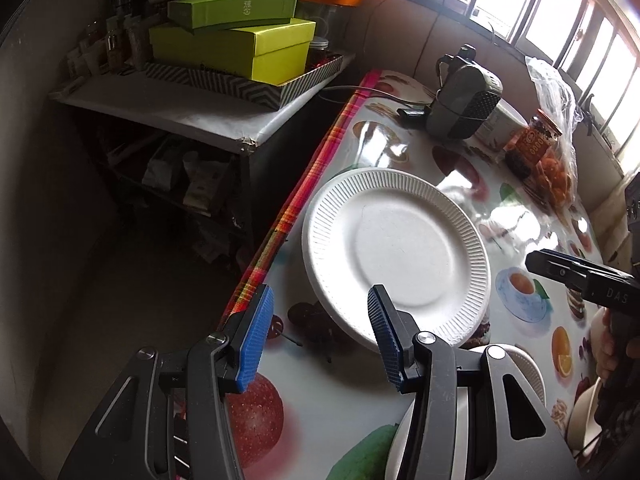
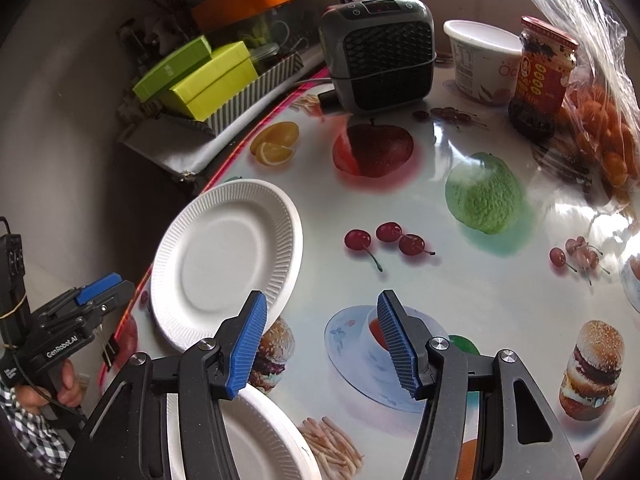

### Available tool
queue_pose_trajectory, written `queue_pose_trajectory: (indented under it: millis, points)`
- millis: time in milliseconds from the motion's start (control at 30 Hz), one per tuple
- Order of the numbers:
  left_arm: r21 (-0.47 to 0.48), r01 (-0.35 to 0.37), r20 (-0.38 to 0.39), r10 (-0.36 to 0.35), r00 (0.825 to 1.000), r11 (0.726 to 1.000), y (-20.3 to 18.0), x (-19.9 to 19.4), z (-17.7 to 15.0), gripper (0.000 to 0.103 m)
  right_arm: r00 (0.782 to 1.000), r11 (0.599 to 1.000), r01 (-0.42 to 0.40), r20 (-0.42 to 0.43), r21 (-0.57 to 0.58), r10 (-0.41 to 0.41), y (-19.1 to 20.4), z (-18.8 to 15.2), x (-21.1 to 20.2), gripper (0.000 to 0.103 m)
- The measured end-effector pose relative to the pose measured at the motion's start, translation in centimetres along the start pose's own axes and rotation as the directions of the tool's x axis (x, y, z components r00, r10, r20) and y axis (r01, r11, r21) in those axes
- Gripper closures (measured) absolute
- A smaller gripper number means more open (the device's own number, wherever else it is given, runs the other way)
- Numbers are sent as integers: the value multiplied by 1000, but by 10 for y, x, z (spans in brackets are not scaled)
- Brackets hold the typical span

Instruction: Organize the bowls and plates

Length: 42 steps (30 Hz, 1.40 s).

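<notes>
A white ribbed paper plate point(image 1: 396, 254) lies flat near the left edge of the desk point(image 2: 420, 200), light, bendable and best pinched at its rim, while the left gripper point(image 1: 320, 336) and right gripper point(image 2: 320, 344) hover with jaws half open, holding nothing.

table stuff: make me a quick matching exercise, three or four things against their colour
Things:
1. paper plate
2. stacked boxes
3. small heater
4. jar lid

Colours:
a. red
b. white
c. grey and black
d. lime green

Pairs: 1-b, 2-d, 3-c, 4-a
</notes>
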<state>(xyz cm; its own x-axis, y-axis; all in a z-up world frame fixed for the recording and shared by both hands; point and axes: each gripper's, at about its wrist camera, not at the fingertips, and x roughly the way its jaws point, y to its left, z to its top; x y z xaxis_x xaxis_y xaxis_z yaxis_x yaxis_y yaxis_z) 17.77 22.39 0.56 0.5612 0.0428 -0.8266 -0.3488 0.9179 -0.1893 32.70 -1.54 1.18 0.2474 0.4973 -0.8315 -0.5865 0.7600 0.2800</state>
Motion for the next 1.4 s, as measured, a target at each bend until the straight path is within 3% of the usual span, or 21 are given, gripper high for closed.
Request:
queue_pose_trajectory:
  millis: [167, 500, 633, 1167, 1400]
  points:
    - [-78, 39, -67, -45, 997, 996, 13, 19, 7, 53, 999, 1000, -18, -39, 3, 18, 0, 3, 17, 54]
    - [-158, 88, -91, -103, 991, 984, 25, 35, 14, 53, 992, 992, -110, -58, 64, 114, -8, 6, 36, 66]
    - [-189, 113, -90, -132, 987, 975, 27, 39, 16, 62, 989, 989, -130, -63, 64, 134, -6, 7, 39, 68]
    - [-182, 129, -96, -149, 984, 975, 22, 47, 19, 84, 984, 985, -153, -77, 85, 159, -5, 6, 49, 82]
    - [-181, 127, -96, -146, 985, 975, 20, 46, 20, 84, 983, 984, -165, -74, 66, 170, -2, 6, 48, 88]
